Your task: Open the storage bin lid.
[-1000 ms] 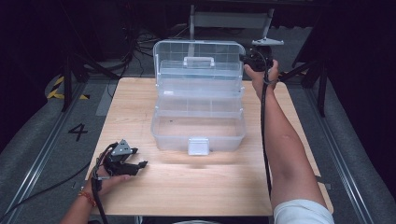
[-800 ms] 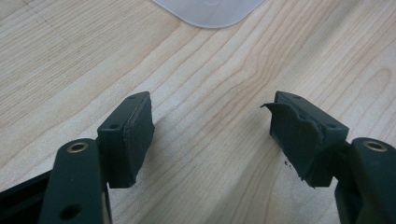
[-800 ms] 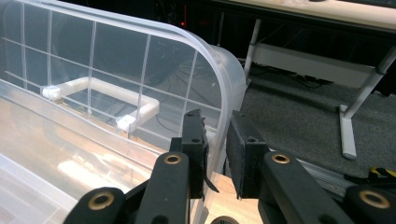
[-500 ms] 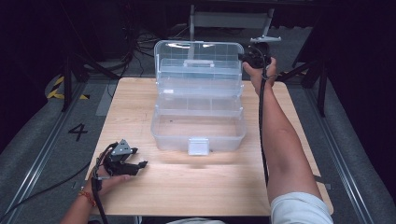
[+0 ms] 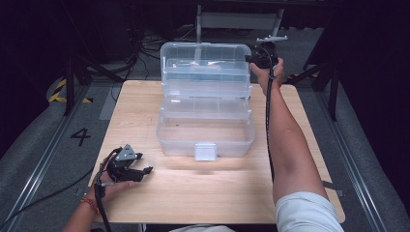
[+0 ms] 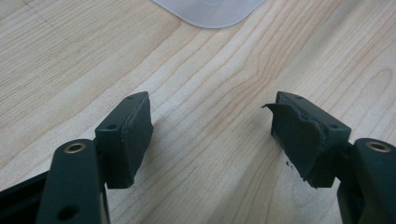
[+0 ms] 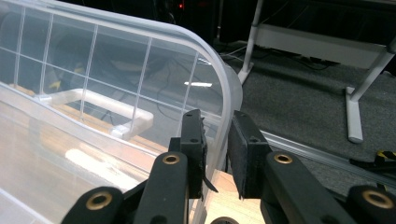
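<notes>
The high view looks forward and down over the whole pale wooden table (image 5: 145,116). The left gripper view sits close above that tabletop, catching what seems the clear plastic tiered storage box's (image 5: 205,104) front latch. The right gripper view looks closely along the box's raised lid rim (image 7: 229,88)

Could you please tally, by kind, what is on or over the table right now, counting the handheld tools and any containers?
Clear plastic boxes: 1, the open box with its lid raised
Handheld tools: 2, left tool resting on the table, right tool clamped on the lid's rim
Total: 3
</notes>
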Action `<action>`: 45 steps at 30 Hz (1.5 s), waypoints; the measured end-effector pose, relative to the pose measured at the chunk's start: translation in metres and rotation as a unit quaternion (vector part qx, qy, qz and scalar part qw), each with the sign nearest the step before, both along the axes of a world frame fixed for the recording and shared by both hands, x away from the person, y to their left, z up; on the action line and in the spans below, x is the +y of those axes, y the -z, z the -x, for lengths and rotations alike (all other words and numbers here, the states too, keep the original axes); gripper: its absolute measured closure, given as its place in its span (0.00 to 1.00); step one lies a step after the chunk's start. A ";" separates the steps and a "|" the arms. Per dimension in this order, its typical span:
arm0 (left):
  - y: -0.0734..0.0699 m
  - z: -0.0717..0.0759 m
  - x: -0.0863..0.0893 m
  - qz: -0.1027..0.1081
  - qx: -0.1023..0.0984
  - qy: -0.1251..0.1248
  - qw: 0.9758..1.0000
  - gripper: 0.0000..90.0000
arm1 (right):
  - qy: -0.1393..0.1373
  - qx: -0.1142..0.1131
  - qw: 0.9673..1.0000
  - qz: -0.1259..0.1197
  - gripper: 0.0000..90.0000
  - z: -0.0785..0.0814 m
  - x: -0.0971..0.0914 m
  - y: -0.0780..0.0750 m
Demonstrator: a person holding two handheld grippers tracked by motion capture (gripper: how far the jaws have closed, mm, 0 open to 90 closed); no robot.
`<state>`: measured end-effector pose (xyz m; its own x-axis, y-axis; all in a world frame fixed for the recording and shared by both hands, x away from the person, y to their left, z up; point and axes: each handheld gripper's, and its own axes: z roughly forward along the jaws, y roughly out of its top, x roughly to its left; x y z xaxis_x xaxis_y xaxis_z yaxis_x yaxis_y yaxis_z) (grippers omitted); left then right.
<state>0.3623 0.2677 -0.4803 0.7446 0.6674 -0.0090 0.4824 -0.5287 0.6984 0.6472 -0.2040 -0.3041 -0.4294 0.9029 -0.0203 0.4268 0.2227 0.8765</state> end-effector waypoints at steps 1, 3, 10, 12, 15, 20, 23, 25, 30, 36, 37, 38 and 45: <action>0.000 0.000 0.000 -0.001 0.002 -0.001 1.000 0.33 | 0.000 0.001 1.000 0.001 0.85 -0.001 0.000 0.000; 0.000 0.000 0.000 -0.002 0.000 -0.001 1.000 0.33 | -0.001 0.006 1.000 -0.002 0.85 -0.004 0.000 0.001; 0.000 0.000 0.000 -0.001 0.000 -0.001 1.000 0.32 | 0.000 0.014 1.000 -0.002 0.85 -0.012 -0.001 0.007; 0.000 0.000 -0.002 0.000 0.002 -0.004 1.000 0.31 | 0.001 0.018 1.000 -0.006 0.84 -0.014 -0.001 0.009; 0.000 0.000 -0.002 0.000 0.003 -0.004 1.000 0.31 | 0.002 0.021 1.000 -0.006 0.84 -0.016 -0.001 0.010; 0.000 0.000 -0.001 -0.002 0.001 -0.003 1.000 0.31 | 0.008 0.025 1.000 -0.002 0.84 -0.020 0.001 0.012; 0.000 0.000 -0.001 -0.003 0.001 -0.002 1.000 0.31 | 0.010 0.026 1.000 -0.003 0.84 -0.020 0.001 0.014; 0.000 0.000 -0.001 -0.003 0.001 -0.002 1.000 0.31 | 0.012 0.023 1.000 0.001 0.84 -0.021 0.002 0.015; 0.000 0.001 -0.001 -0.001 0.002 -0.003 1.000 0.31 | 0.014 0.028 0.999 -0.002 0.84 -0.022 0.002 0.017; 0.000 0.001 -0.001 -0.001 0.002 -0.003 1.000 0.31 | 0.020 0.033 0.999 0.003 0.81 -0.024 0.002 0.020; 0.000 0.001 -0.001 -0.001 0.001 -0.003 1.000 0.31 | 0.019 0.038 0.999 0.014 0.80 -0.025 0.004 0.021; 0.000 0.001 -0.001 -0.001 0.001 -0.004 1.000 0.31 | 0.019 0.040 0.999 0.017 0.80 -0.025 0.004 0.022; 0.000 0.002 -0.002 0.002 0.004 -0.006 1.000 0.31 | 0.018 0.063 0.998 0.000 0.79 -0.028 0.000 0.026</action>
